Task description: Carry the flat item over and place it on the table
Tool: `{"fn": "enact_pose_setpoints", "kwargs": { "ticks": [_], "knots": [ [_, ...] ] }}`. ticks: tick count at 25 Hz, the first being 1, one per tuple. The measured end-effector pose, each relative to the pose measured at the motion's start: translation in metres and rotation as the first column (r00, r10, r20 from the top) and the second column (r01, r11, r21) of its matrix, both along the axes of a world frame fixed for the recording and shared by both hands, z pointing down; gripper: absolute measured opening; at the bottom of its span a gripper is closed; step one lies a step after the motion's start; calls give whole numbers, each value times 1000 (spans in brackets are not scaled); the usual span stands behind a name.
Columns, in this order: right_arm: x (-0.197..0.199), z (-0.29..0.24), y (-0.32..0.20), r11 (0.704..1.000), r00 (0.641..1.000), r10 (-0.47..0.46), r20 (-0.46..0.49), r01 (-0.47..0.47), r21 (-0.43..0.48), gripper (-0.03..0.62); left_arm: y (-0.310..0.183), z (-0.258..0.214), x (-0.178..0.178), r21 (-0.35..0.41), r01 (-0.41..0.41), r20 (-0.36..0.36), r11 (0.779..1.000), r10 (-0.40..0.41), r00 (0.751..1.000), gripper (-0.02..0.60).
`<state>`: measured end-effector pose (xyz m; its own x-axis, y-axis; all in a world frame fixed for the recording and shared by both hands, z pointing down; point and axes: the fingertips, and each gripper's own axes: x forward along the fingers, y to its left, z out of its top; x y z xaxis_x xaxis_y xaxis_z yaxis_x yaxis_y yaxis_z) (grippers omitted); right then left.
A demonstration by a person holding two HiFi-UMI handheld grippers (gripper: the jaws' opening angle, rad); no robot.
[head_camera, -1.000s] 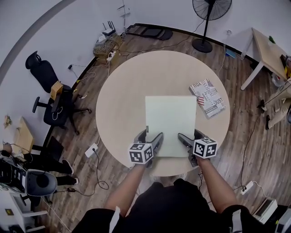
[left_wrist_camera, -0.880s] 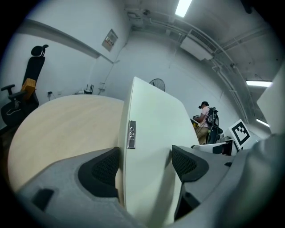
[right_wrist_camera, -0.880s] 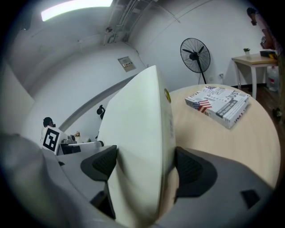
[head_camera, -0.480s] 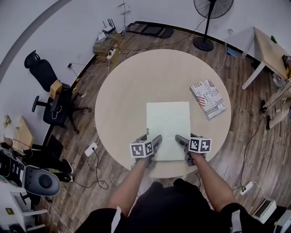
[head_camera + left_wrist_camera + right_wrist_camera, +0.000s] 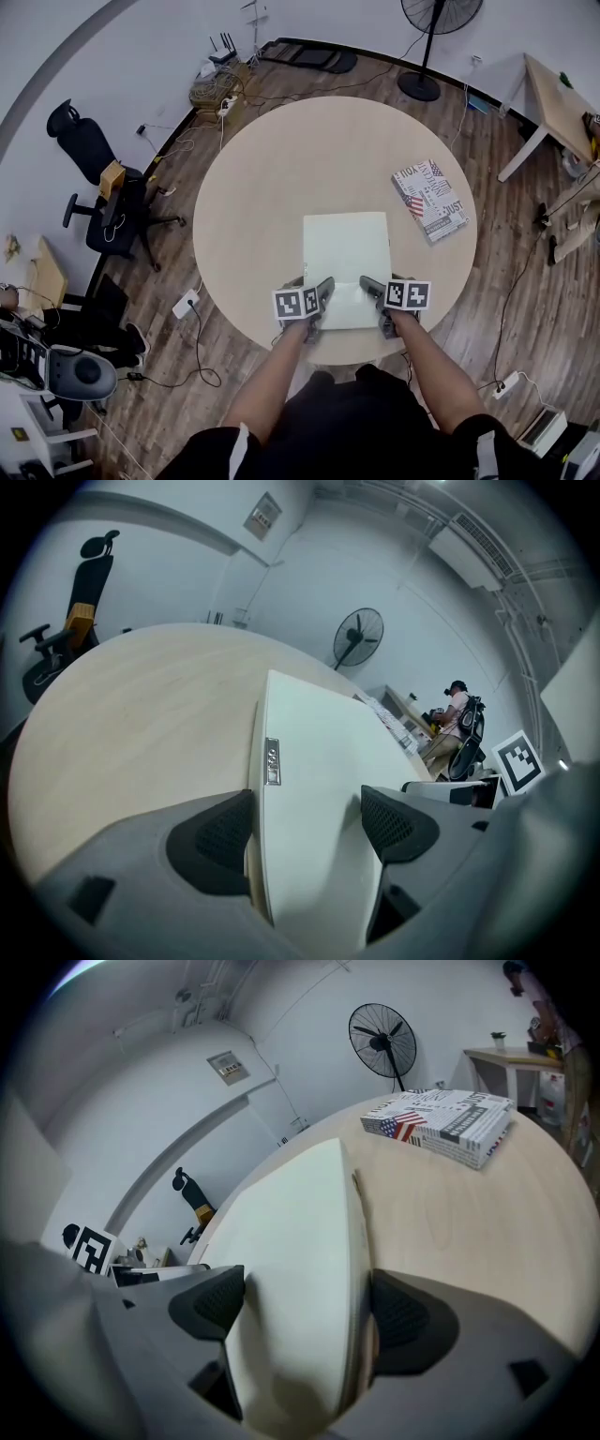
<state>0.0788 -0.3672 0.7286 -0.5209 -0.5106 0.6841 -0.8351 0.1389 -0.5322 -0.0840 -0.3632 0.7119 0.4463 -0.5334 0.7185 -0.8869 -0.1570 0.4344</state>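
1. Two grippers hold the flat item [image 5: 346, 265] by its near corners. The left gripper [image 5: 311, 286] has its jaws set narrow on the near left corner, one pad against the edge and the other on the upper face. The right gripper [image 5: 379, 286] clasps the near right corner in the same way.
2. Progress: the item extends ahead of both grippers, over the near part of the round table [image 5: 272, 178], so the carry looks all but complete. The item seems level with the top or just above it; contact cannot be confirmed.
3. Remaining, by judgement: settle the item flat, open both pairs of jaws, and draw the grippers clear.
4. Containers: none shows on the table. A book [image 5: 429, 200] lies forward and to the right of the right gripper, apart from the item.
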Motion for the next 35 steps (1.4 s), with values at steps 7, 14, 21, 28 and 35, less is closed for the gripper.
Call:
{"fn": "enact_pose_setpoints", "kwargs": {
  "ticks": [7, 14, 21, 28, 35],
  "knots": [
    [4, -2, -3, 999, 999, 29, 21, -29, 25, 394, 0, -1, -2, 33, 15, -30, 999, -14, 999, 354],
    [24, -37, -17, 988, 998, 56, -41, -49, 148, 405, 1, -35, -29, 148, 1, 55, 989, -9, 998, 360],
    [16, -128, -23, 916, 992, 5, -127, 47, 399, 403, 3, -117, -31, 368, 0, 67, 930, -26, 997, 359],
    [-7, -217, -10, 775, 967, -65, -248, 205, 597, 374, 6, -191, -12, 566, -80, 138, 821, 2, 990, 358],
    [-14, -261, 3, 668, 943, -55, -329, 280, 689, 111, 15, -230, 0, 664, -123, 185, 738, -3, 983, 281]
  ]
}}
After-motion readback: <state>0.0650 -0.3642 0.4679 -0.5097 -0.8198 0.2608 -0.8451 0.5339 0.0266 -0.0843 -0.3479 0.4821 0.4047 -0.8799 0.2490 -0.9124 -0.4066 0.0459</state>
